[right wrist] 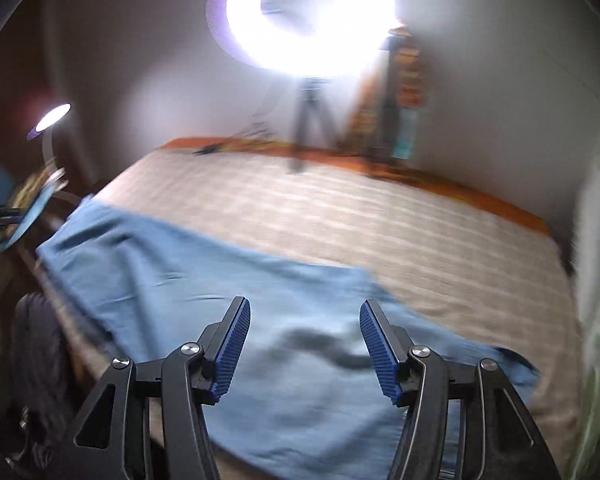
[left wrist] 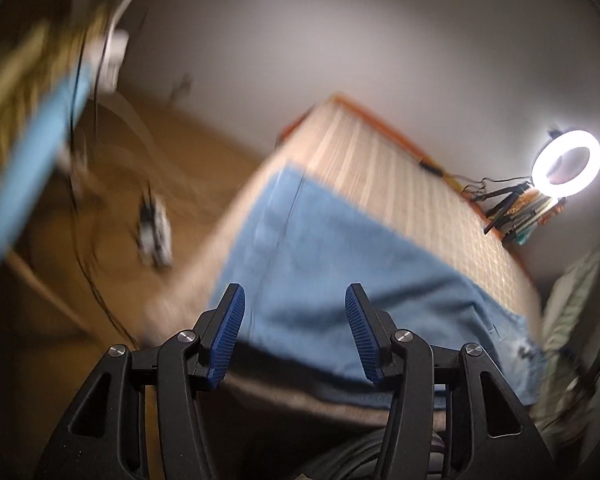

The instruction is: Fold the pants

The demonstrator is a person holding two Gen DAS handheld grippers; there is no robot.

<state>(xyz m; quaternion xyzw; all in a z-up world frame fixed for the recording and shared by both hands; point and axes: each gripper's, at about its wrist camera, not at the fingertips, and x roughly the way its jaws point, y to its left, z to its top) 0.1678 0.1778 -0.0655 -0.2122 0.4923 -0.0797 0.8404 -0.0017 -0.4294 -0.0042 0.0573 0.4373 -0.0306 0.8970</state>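
Note:
Light blue pants [left wrist: 340,264] lie spread flat along the near edge of a beige striped table [left wrist: 400,176]. My left gripper [left wrist: 294,332] is open and empty, held above the near edge of the pants. In the right wrist view the same pants [right wrist: 220,300] stretch from the left table edge to the right, with a dark shadow on them between the fingers. My right gripper [right wrist: 304,344] is open and empty, just above the cloth. Both views are motion-blurred.
A bright ring light on a tripod [right wrist: 312,12] stands at the table's far orange edge [right wrist: 460,188], also seen in the left wrist view [left wrist: 566,162]. Stacked books [left wrist: 536,212] and cables sit beside it. A desk lamp [right wrist: 54,116] is at the left. Wooden floor [left wrist: 140,184] lies left of the table.

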